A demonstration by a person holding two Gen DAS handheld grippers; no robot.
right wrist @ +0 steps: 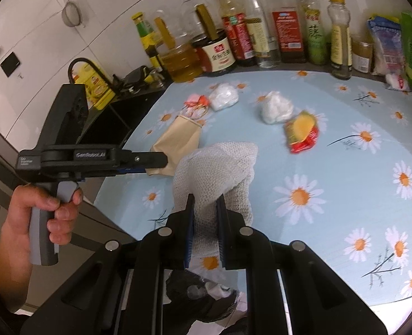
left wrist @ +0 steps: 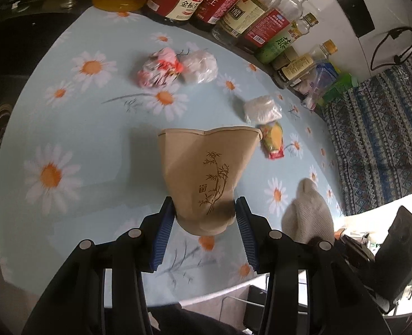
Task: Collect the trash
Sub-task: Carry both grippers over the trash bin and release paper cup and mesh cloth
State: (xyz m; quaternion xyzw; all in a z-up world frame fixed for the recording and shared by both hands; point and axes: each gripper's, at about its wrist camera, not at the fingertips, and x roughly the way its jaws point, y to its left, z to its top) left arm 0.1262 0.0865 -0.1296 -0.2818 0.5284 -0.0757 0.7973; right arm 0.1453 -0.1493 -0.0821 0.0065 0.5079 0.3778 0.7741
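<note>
Left wrist view: pink wrapper (left wrist: 158, 68) and a white wad (left wrist: 199, 67) lie touching on the daisy cloth (left wrist: 74, 128); at centre the left gripper (left wrist: 204, 215) pinches the base of a tan paper cup (left wrist: 206, 167), held mouth away. Beyond its rim lie a second wad (left wrist: 261, 109) and a yellow-red packet (left wrist: 274, 139); a white cloth (left wrist: 309, 212) stands right. Bottles (left wrist: 233, 8) line the wall.

Right wrist view: a hand (right wrist: 35, 212) grips the left tool's handle at left; the cup (right wrist: 175, 142) sits in its jaws. At centre the right gripper (right wrist: 206, 209) is clamped on the cloth (right wrist: 214, 167). The packet (right wrist: 302, 132) lies right.
</note>
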